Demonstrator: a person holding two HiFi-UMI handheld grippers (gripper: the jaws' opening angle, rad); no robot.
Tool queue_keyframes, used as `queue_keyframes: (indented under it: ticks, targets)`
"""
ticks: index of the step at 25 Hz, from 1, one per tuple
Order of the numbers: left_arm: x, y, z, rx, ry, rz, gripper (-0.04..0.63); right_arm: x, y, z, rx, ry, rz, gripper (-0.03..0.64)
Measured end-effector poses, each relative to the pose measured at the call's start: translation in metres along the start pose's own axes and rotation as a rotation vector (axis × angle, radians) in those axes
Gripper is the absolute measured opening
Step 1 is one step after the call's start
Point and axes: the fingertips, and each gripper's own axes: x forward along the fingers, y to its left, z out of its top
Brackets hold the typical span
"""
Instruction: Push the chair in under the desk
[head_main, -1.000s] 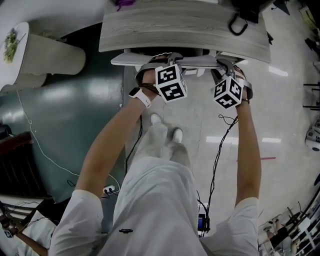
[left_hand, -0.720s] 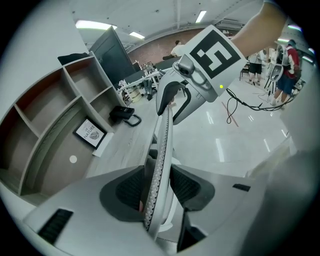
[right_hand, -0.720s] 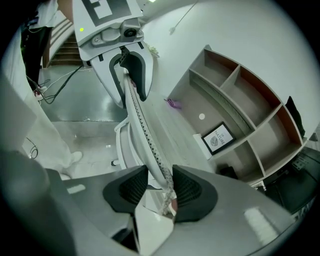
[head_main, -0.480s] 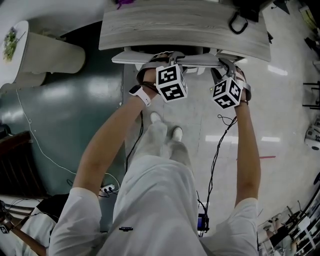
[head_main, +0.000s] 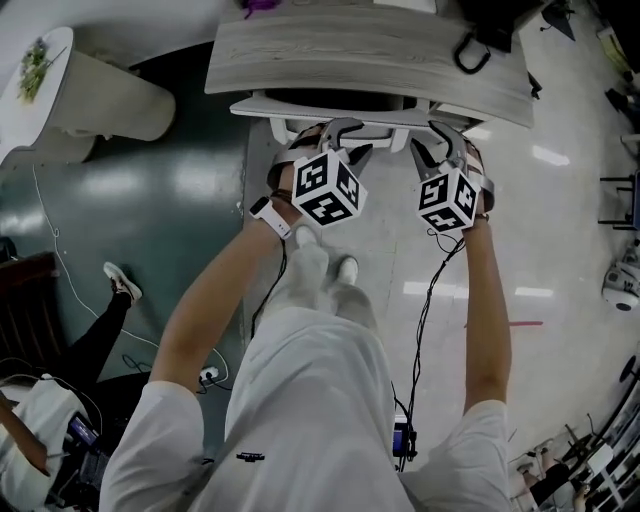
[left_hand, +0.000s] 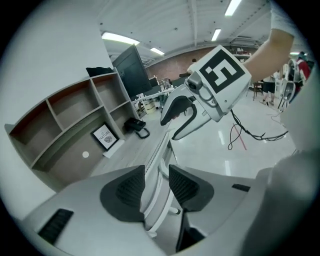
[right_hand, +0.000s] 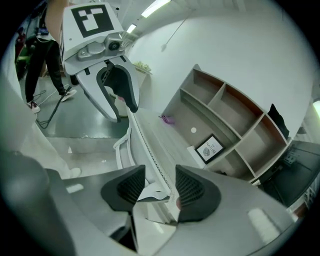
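Head view, chair (head_main: 345, 108) at twelve o'clock, seat under desk (head_main: 370, 50), facing twelve, backrest top running nine to three, left gripper (head_main: 340, 140) and right gripper (head_main: 435, 142) just at its six o'clock side, left gripper view, jaws apart astride backrest edge, edge running toward one o'clock, right gripper view, jaws apart astride same edge, running toward eleven.

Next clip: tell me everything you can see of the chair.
The chair is white, seemingly plastic, with a thin curved backrest. The backrest's edge carries a perforated, mesh-like strip, with pale frame bars below. It stands upright, tucked in, its backrest top right at the desk's front edge. The seat and base are mostly hidden. The left gripper and right gripper straddle the backrest top with jaws apart, not clamping it.
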Motion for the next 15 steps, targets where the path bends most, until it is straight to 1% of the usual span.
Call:
queue_keyframes:
  ticks: [2, 5, 8, 10, 11, 13, 15]
  targets:
    - [-0.018, -0.004, 0.004, -0.057, -0.034, 0.017, 0.118, -0.017, 0.003, 0.008, 0.021, -0.025, -0.009, 0.185]
    - [-0.048, -0.011, 0.009, -0.136, -0.078, 0.057, 0.081, -0.045, 0.009, 0.022, 0.070, -0.078, -0.025, 0.133]
    - [-0.075, -0.019, 0.013, -0.212, -0.121, 0.101, 0.026, -0.073, 0.023, 0.037, 0.096, -0.134, -0.007, 0.081]
    - [-0.092, -0.025, 0.014, -0.273, -0.144, 0.123, 0.012, -0.092, 0.033, 0.046, 0.099, -0.167, 0.002, 0.075]
    - [-0.100, -0.028, 0.015, -0.305, -0.156, 0.133, 0.009, -0.102, 0.037, 0.050, 0.106, -0.182, 0.002, 0.050]
    - [-0.120, -0.033, 0.017, -0.366, -0.187, 0.159, 0.008, -0.122, 0.045, 0.059, 0.138, -0.213, -0.003, 0.023]
    - [-0.142, -0.037, 0.017, -0.431, -0.223, 0.199, 0.008, -0.142, 0.052, 0.069, 0.175, -0.242, -0.013, 0.020]
